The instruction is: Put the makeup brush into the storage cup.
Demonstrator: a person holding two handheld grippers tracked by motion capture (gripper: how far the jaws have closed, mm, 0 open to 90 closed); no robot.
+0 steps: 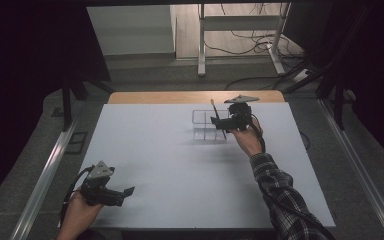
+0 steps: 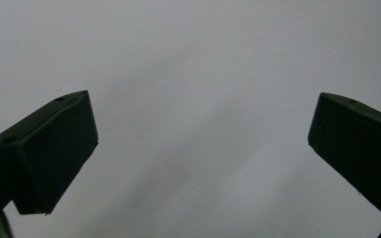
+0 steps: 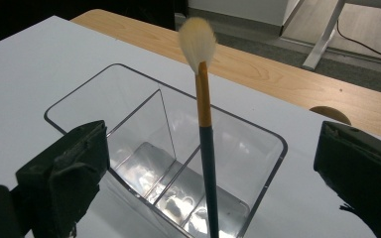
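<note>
A clear plastic organizer point(image 1: 203, 126) with inner dividers stands on the white table, right of centre toward the back. A brush point(image 3: 206, 139) with a dark handle, orange ferrule and pale bristles point(image 3: 197, 42) stands nearly upright in the organizer point(image 3: 104, 82), bristles up. Its lower end is in the compartment nearest my right gripper. My right gripper point(image 3: 211, 139) is open, with its jaws wide apart either side of the brush and not touching it. In the high view the right gripper point(image 1: 219, 121) hovers at the organizer's right end. My left gripper point(image 1: 126, 192) is open and empty, low over the table's front left.
The white table point(image 2: 188, 49) lies under the left gripper point(image 2: 203, 119). A wooden strip point(image 3: 258, 74) runs along the table's far edge. A white desk frame point(image 1: 240, 30) and cables stand on the floor beyond. Metal rails point(image 1: 45, 175) flank the table.
</note>
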